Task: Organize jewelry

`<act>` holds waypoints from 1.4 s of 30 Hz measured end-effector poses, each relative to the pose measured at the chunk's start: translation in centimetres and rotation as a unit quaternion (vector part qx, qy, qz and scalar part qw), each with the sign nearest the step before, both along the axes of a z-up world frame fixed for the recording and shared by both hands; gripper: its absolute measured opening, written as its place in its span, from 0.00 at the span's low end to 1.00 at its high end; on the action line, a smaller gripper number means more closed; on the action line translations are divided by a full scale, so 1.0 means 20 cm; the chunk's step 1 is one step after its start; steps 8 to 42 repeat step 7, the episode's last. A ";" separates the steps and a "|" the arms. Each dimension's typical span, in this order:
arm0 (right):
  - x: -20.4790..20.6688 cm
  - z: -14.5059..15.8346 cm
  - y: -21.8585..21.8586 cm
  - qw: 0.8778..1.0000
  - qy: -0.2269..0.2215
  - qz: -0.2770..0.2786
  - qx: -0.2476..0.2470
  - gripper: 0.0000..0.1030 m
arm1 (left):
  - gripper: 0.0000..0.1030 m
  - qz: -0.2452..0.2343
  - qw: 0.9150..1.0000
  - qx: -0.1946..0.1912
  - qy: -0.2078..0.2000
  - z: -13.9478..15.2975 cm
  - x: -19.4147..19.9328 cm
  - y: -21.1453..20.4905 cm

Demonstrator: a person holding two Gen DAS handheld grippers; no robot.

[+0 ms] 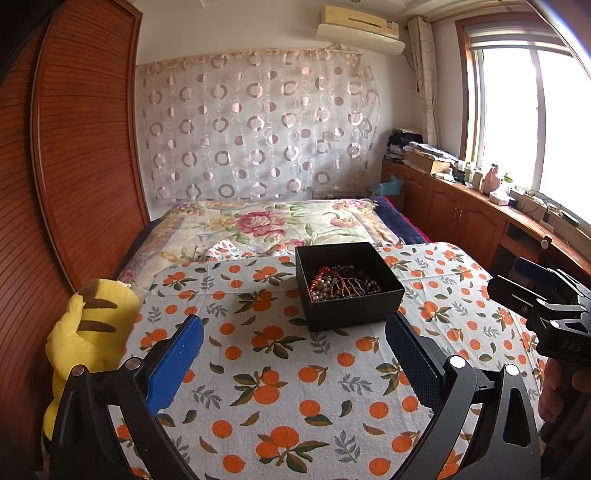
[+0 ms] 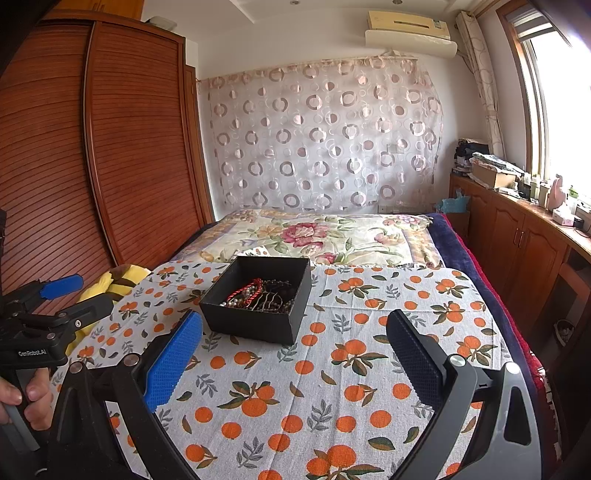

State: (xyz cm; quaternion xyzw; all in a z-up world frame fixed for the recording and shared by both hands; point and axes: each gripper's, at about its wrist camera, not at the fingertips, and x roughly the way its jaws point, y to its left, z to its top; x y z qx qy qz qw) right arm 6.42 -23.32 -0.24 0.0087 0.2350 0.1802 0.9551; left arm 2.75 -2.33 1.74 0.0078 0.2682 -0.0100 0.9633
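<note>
Bedroom: louvred wooden wardrobe (image 2: pixel 92 155), circle-patterned sheer curtain (image 1: pixel 258 125), wall air conditioner (image 2: pixel 410 31), floral bedspread (image 1: pixel 273 221). Foreground: table under orange-print tablecloth (image 1: pixel 280 369). Yellow striped plush toy (image 1: pixel 88 332) at its left edge. Black open box (image 1: pixel 347 284) on the cloth's far half, holding tangled jewelry (image 1: pixel 340 284): pearl beads, red cord, dark strands. Left gripper (image 1: pixel 295 332), jaws spread wide, empty, short of the box; body lettered "GenRobot.AI". Right gripper (image 2: pixel 295 332), likewise wide apart and empty; body marked "DAS".
</note>
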 end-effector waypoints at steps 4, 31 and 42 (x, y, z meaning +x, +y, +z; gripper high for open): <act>0.00 0.00 0.00 1.000 0.000 -0.001 0.000 0.97 | 0.92 0.000 1.000 -0.002 0.001 0.01 0.00 0.00; 0.00 0.00 0.00 1.000 0.000 -0.001 0.000 0.97 | 0.92 0.000 1.000 -0.002 0.000 0.01 0.00 0.00; 0.00 0.00 0.00 1.000 0.000 -0.001 0.000 0.97 | 0.92 0.000 1.000 -0.002 0.000 0.01 0.00 0.00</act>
